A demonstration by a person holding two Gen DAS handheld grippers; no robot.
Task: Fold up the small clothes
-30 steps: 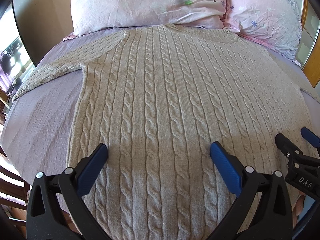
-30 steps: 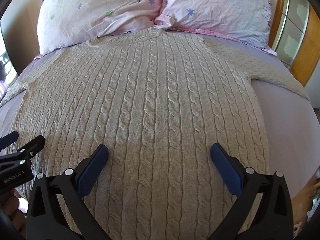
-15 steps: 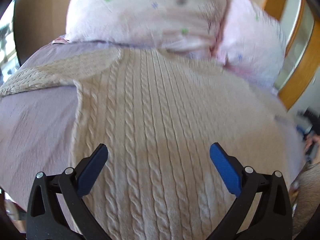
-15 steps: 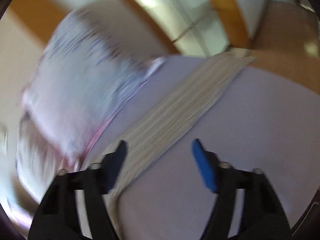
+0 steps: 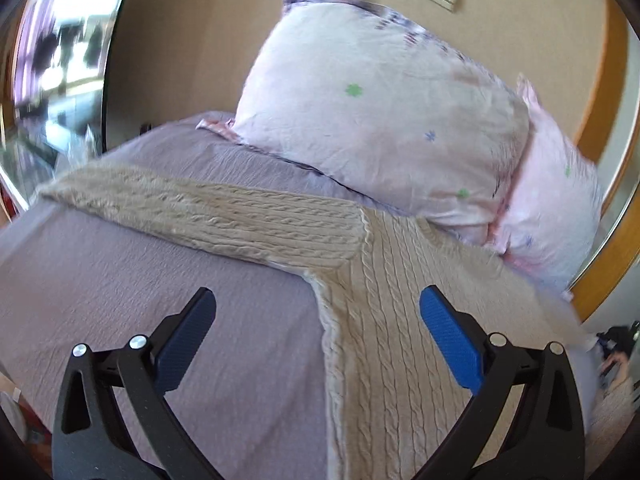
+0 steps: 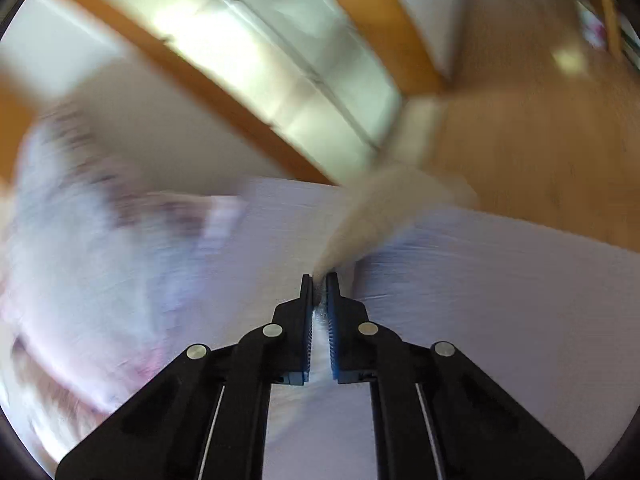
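Since a moment ago, my left tongs (image 5: pixel 316 328) have been swinging toward the sweater (image 5: pixel 384 320)'s sleeve on the bed (image 5: pixel 120 280), spread wide, gripping nothing. On the right, my right tongs (image 6: pixel 319 280) are clenching a sleeve (image 6: pixel 384 204), blurred, above the sheet.

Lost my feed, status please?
Left gripper open over beige cable-knit sweater. Right gripper shut on its sleeve. Nothing blocking.
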